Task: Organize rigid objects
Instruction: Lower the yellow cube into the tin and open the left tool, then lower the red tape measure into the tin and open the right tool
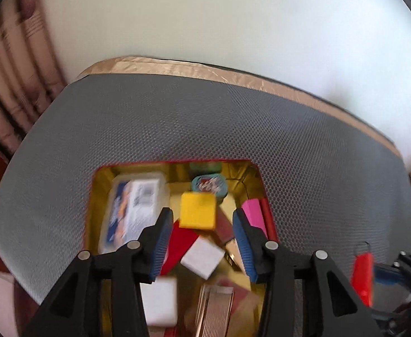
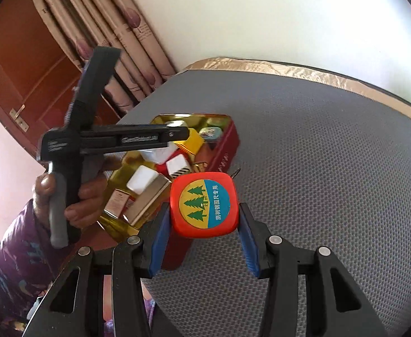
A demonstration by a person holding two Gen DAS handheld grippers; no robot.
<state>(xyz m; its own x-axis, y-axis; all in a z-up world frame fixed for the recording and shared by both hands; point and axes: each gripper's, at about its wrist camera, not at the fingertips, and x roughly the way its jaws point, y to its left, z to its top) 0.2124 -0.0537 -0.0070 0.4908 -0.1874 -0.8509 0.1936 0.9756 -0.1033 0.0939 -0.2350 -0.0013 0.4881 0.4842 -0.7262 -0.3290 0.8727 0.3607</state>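
A red tin box with a gold inside point(image 1: 98, 196) point(image 2: 227, 143) lies on the grey mat and holds several objects. My left gripper point(image 1: 202, 219) is open and hovers over it, just above a yellow block point(image 1: 197, 210). White blocks point(image 1: 202, 257), a clear plastic case point(image 1: 133, 207), a pink block point(image 1: 254, 214) and a round teal tin point(image 1: 209, 185) also lie in the box. My right gripper point(image 2: 204, 216) is shut on a red tape measure point(image 2: 204, 205) and holds it beside the box's near right side; the tape measure also shows in the left wrist view point(image 1: 362, 273).
The grey mesh mat point(image 2: 317, 168) covers a table with a tan taped far edge point(image 1: 205, 67). A white wall is behind it. Curtains point(image 2: 112, 33) and a brown door point(image 2: 23, 64) are at the left. The person's hand point(image 2: 73, 196) holds the left gripper's handle.
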